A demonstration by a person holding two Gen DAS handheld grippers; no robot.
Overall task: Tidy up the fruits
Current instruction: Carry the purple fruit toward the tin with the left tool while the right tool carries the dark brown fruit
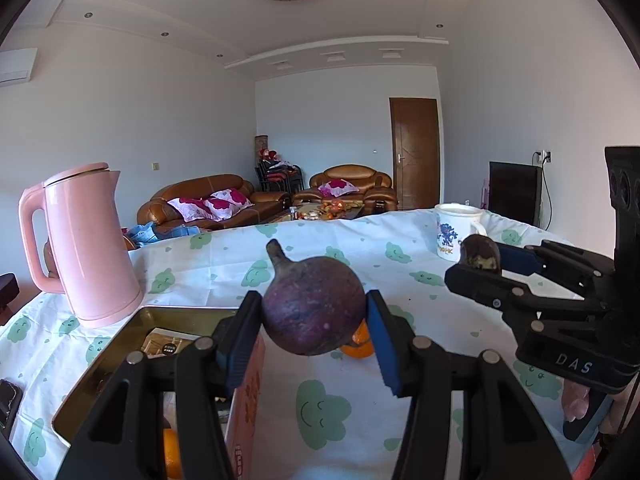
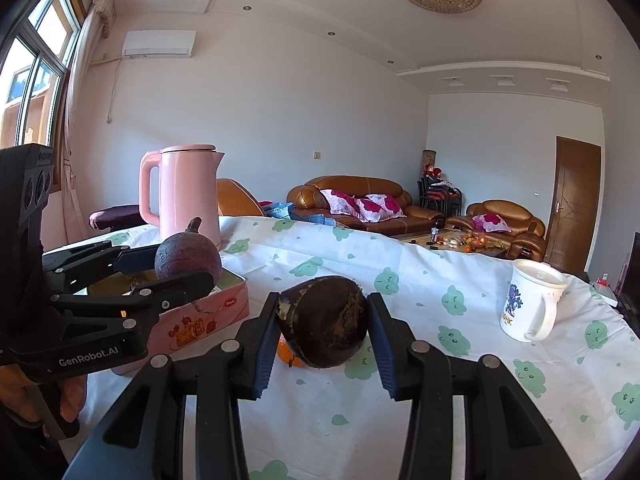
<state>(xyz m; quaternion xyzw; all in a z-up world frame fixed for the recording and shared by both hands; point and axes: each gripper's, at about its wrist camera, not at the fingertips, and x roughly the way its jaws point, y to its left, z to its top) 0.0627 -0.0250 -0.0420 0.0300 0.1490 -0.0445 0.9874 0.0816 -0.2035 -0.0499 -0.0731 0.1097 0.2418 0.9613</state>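
My left gripper (image 1: 314, 320) is shut on a round purple fruit with a stem (image 1: 312, 306), held above the table beside the open pink tin box (image 1: 120, 344). My right gripper (image 2: 322, 326) is shut on a dark brown fruit (image 2: 326, 320), held above the cloth. An orange (image 1: 358, 344) lies on the table under the held fruits; it also shows in the right wrist view (image 2: 290, 356). Another orange (image 1: 172, 452) lies inside the tin. The right gripper shows in the left wrist view (image 1: 478, 264), and the left gripper in the right wrist view (image 2: 188, 268).
A pink kettle (image 1: 86, 244) stands at the table's far left behind the tin. A white mug (image 1: 456, 232) stands at the far right. The table has a white cloth with green clouds (image 1: 320, 408). A phone (image 1: 8, 400) lies at the left edge.
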